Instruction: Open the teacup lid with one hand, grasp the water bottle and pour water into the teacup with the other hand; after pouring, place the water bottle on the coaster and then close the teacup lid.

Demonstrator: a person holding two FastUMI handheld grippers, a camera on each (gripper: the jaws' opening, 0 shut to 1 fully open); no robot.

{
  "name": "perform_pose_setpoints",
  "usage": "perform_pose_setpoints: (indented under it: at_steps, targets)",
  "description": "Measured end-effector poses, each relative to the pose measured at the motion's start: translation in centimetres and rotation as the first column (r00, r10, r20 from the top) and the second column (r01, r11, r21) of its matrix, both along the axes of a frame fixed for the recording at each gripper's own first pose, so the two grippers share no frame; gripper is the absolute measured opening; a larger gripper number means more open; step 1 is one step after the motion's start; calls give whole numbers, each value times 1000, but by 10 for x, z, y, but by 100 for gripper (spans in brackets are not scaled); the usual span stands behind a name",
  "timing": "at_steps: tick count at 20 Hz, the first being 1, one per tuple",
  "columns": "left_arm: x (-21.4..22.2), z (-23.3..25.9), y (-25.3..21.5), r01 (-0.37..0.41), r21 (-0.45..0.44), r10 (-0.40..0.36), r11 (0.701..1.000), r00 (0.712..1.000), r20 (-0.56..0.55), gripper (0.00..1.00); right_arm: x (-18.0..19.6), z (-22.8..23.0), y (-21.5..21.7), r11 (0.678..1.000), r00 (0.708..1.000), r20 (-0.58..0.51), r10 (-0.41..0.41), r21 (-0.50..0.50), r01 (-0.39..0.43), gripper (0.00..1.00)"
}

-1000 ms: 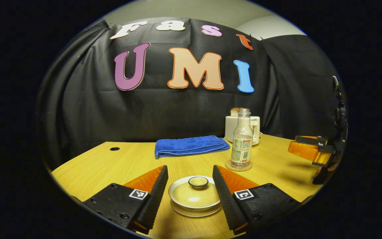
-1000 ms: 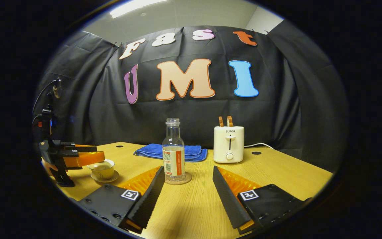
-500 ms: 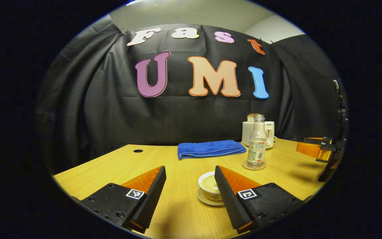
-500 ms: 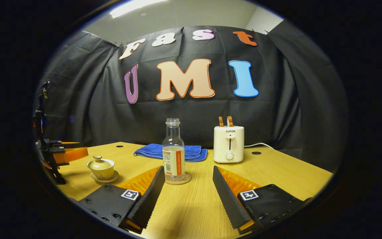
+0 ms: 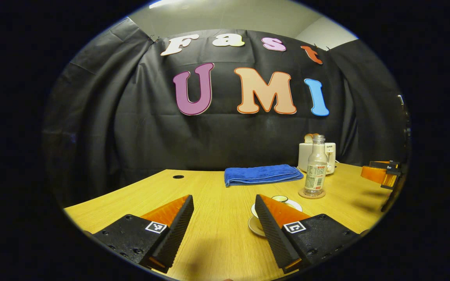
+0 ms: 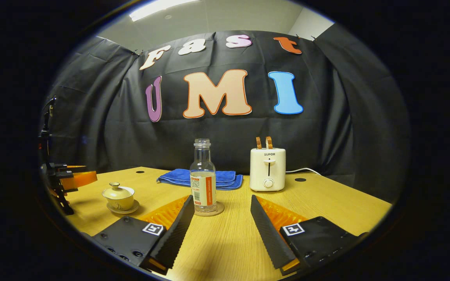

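Your left gripper (image 5: 222, 226) hangs over the wooden surface (image 5: 209, 195) with its jaws wide apart and nothing between them. The lidded teacup (image 6: 118, 196) sits on its saucer (image 6: 123, 210) just past the right-hand finger, partly hidden behind it in the left gripper view, outside the gap. Your right gripper (image 6: 219, 226) is likewise spread wide and empty; the water bottle (image 6: 203, 177) stands upright on its coaster (image 6: 218, 211) just ahead, slightly toward the left-hand finger. A blue towel (image 6: 225, 177) and a toaster (image 6: 267, 169) sit behind.

Wooden table (image 6: 326, 203); on it saucer (image 6: 122, 210), coaster (image 6: 214, 212), blue towel (image 6: 182, 177), toaster (image 6: 267, 169)
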State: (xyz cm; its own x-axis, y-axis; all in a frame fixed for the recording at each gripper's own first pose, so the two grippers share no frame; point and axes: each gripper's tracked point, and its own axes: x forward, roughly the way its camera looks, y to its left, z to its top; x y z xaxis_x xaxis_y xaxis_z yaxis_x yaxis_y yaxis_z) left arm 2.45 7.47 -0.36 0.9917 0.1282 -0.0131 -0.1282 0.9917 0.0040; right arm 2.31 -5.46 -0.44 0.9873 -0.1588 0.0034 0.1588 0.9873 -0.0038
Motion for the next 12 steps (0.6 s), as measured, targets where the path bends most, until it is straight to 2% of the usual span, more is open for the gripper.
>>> perform_pose_setpoints:
  at_steps: [12]
  targets:
    - [-2,-2,3,-14,-2,14,1000,1000,0,92,1,0,-1,1000,1000,0,0,0,0,94]
